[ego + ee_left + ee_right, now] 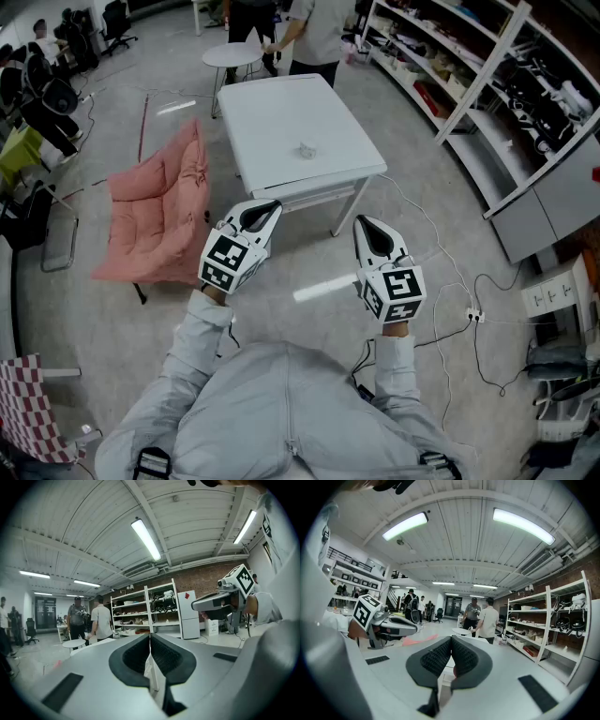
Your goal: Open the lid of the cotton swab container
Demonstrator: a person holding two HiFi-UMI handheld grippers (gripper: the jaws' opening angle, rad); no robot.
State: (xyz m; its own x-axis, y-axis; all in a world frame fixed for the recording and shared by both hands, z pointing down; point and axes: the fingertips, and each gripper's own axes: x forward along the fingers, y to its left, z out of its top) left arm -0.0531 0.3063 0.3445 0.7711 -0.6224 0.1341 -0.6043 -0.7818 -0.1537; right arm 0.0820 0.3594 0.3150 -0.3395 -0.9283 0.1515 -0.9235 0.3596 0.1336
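Observation:
A small clear container [307, 150], apparently the cotton swab container, stands on the white square table [272, 112] a good way ahead of me. Both grippers hang in the air over the floor, short of the table's near edge. My left gripper [272, 205] is shut and holds nothing; its pads meet in the left gripper view [150, 637]. My right gripper [362, 221] is shut and empty as well, with its pads pressed together in the right gripper view [451, 639]. They point roughly level, side by side. The container does not show in either gripper view.
A pink cushioned chair [159, 206] stands left of the table. Behind the table are a small round table [232, 54] and two people [314, 28]. White shelving [487, 75] runs along the right. Cables and a power strip [473, 315] lie on the floor at right.

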